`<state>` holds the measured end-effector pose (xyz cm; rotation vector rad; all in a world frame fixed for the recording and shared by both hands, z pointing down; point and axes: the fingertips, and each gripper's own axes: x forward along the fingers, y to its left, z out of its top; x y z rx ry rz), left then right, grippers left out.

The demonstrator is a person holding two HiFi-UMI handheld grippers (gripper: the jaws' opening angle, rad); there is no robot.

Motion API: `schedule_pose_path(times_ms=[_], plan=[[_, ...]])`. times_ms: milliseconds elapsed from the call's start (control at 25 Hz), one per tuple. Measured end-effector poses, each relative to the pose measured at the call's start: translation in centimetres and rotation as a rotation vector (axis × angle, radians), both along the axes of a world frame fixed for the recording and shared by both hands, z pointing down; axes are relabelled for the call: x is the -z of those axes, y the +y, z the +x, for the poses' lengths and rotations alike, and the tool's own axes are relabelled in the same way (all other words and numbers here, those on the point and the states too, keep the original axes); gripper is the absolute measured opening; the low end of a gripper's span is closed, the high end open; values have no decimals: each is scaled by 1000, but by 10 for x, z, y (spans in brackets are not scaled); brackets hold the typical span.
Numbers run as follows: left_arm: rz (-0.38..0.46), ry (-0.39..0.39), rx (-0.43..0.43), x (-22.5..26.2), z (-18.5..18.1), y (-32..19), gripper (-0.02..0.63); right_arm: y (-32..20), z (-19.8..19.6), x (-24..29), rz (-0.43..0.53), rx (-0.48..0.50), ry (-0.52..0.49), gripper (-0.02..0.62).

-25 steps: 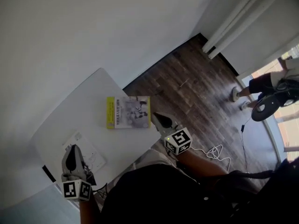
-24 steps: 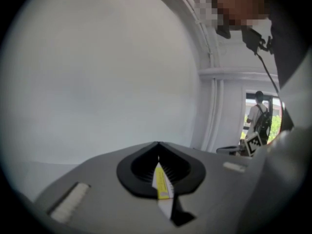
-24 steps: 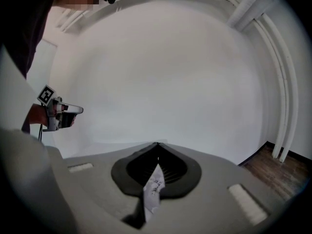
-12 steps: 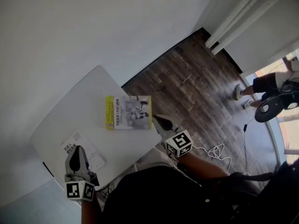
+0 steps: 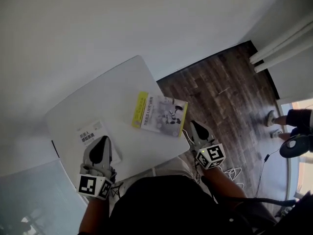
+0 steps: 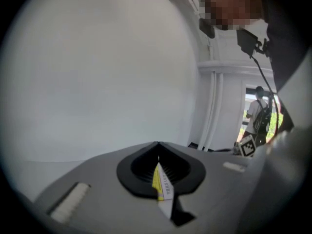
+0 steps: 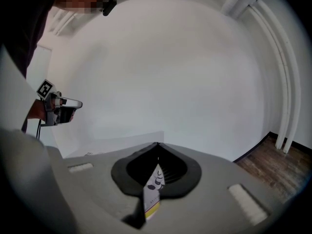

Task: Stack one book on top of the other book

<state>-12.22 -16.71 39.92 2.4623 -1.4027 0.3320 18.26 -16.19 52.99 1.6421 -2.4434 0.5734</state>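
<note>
Yellow book (image 5: 160, 114) flat | left gripper (image 5: 101, 141) closed, empty | right gripper (image 5: 193, 127) closed, empty

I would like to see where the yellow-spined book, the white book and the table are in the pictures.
yellow-spined book (image 5: 161, 115), head view, middle of its cover.
white book (image 5: 88, 133), head view, its cover near the dark title.
table (image 5: 105, 94), head view, bare part of its top.

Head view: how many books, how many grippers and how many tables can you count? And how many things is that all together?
Books: 2, the yellow-edged book and the white book
Grippers: 2, the left gripper and the right gripper
Tables: 1, the white table
Total: 5
</note>
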Motion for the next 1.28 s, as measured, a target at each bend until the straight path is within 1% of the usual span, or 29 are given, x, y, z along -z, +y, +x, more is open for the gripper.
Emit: schedule_pose_path(times_ms=[160,360,720,1080,1280], plan=[[5,-5,4,1,3,-4,6,-7,2,-3,-2,6,-4,2],[-4,-12,28,-2,-1,-9,6,-13,1,-9,-12,22,-5,2],[-2,-18,48,-5,-3,-21,7,-19,7,-18,-24,20,0,2],[-23,-24,67,-15,-10,-18,6,-22,5,-26,-34,20,-2,2],[-28,-27,68,-17,-6,-20,6,-21,9,-31,-41,22,-1,2]])
